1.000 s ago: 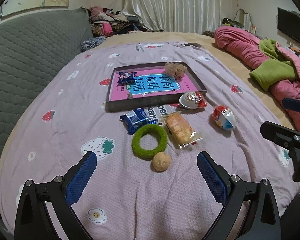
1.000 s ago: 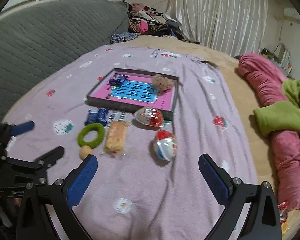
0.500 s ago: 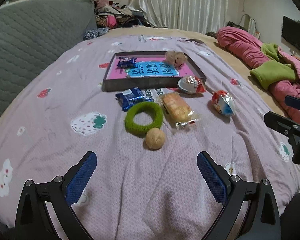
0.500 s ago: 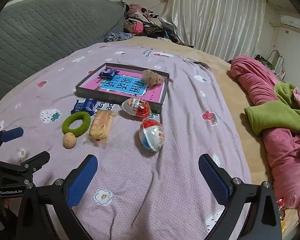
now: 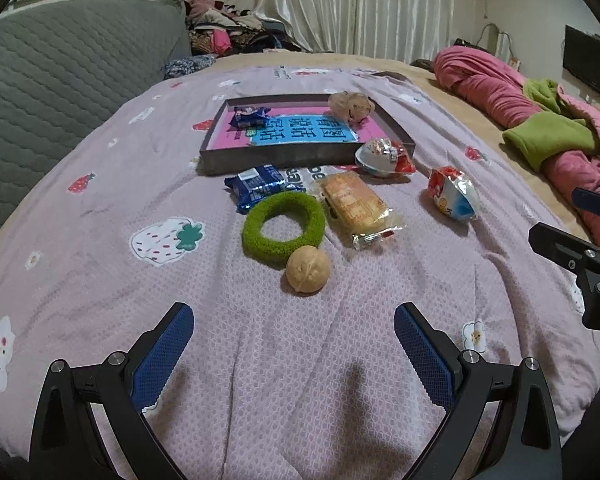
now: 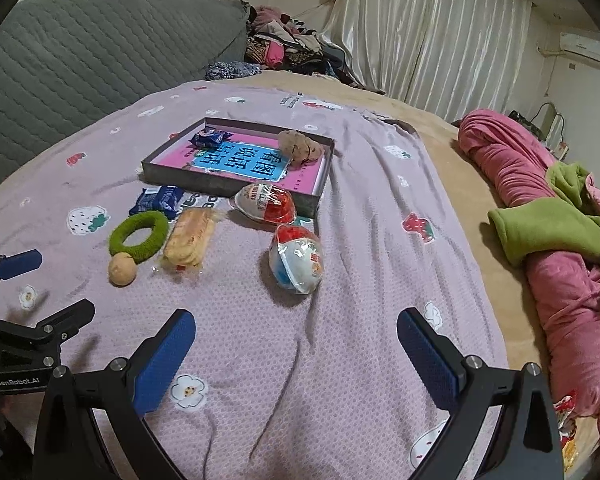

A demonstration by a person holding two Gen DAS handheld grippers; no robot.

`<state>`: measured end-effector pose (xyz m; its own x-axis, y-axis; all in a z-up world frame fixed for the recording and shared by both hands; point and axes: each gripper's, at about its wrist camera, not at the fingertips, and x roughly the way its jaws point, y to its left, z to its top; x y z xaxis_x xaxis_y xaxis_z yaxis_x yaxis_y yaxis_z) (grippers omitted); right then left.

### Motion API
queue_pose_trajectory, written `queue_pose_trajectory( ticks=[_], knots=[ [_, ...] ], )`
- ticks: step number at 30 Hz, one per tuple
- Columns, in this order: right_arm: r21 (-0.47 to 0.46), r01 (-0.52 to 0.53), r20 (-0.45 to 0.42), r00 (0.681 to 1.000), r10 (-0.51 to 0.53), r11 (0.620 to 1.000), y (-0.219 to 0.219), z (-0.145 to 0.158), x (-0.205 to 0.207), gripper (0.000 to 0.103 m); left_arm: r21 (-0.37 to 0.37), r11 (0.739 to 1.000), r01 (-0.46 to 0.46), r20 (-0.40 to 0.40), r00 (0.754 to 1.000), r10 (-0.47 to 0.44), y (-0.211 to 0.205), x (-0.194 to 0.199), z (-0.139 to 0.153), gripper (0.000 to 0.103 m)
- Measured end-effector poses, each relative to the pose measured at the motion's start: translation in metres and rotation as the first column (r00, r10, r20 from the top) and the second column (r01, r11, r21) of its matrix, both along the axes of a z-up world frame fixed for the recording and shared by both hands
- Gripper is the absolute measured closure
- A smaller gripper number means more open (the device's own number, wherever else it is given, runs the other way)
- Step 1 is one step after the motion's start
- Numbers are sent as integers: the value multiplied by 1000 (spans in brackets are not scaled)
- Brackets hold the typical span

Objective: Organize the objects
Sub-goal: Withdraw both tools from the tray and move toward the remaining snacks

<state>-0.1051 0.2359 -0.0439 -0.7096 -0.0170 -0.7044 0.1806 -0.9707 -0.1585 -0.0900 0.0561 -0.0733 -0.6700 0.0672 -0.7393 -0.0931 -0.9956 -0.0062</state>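
Left gripper (image 5: pixel 294 334): spread wide, holding nothing, low over the bed's lilac strawberry-print blanket (image 5: pixel 100 208).
Right gripper (image 6: pixel 296 338): likewise fully parted and empty, hovering to the right of the left one.
Just changed: over the last second both cameras have drawn closer to the loose items; the round tan walnut (image 5: pixel 308 269) now sits larger and just ahead of the left gripper, between the lines of its fingers.
What that means: judging by this approach, the walnut looks like the left gripper's first pick, and nothing has been lifted yet.
Beyond the walnut: a fuzzy green fabric ring (image 5: pixel 283 229) touches it on the far side; a blue foil snack packet (image 5: pixel 258 186) lies further out to the left.
Ahead and right of the left gripper: a clear-wrapped golden biscuit bar (image 5: pixel 354 204) lies beside the ring.
Ahead of the right gripper: a red-and-white plastic-wrapped egg toy (image 6: pixel 297 258) lies closest; a second wrapped egg (image 6: pixel 266 203) rests against the box wall.
Destination, far ahead: a shallow grey box with a pink and blue printed base (image 5: pixel 300 155), already holding a small blue packet (image 5: pixel 250 117) and a brown plush lump (image 5: pixel 350 107).
Progress: early; six items lie outside the box.
Risk: the walnut may roll on the soft blanket or nudge the ring.
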Motion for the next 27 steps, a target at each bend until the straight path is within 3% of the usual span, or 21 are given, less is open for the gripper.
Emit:
queue_pose_trajectory(
  ticks=[23, 27],
  knots=[
    [-17, -15, 27, 1000, 15, 1000, 6, -29, -44, 1, 51, 995, -83, 36, 996, 81, -3, -29, -20, 3],
    [-29, -18, 24, 1000, 19, 999, 9, -32, -54, 1, 54, 995, -87, 49, 995, 84, -2, -34, -27, 7]
  ],
)
